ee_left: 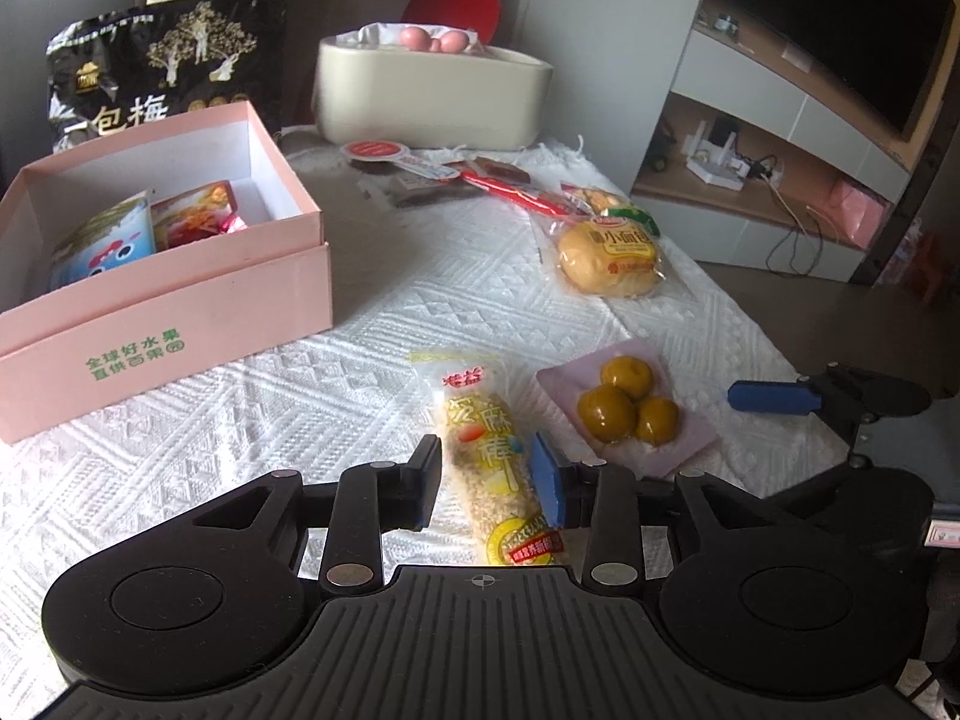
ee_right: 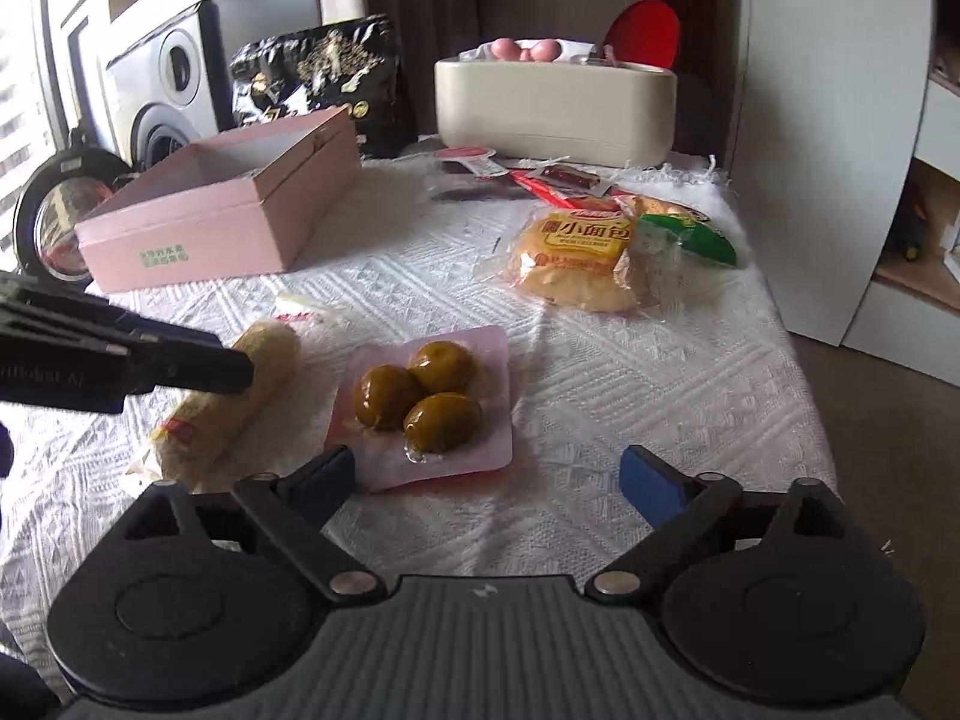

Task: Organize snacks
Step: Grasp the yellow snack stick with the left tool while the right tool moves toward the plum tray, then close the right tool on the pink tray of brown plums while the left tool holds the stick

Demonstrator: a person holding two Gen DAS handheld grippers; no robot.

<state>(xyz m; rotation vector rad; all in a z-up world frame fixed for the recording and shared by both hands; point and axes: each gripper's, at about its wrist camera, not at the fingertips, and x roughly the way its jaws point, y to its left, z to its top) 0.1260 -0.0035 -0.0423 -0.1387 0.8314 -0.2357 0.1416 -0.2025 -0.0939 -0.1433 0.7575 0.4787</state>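
Two grippers over the white cloth. Left gripper [ee_left: 489, 477]: jaws part-open, straddling the sesame bar [ee_left: 489, 456]; pads seem just beside the wrapper, though I can't confirm contact. I'd centre on the bar's middle before squeezing, then carry it to the pink box [ee_left: 180, 312] at far left. Right gripper [ee_right: 489, 480]: spread wide, empty, its near finger at the edge of the green plum pack [ee_right: 429, 405].
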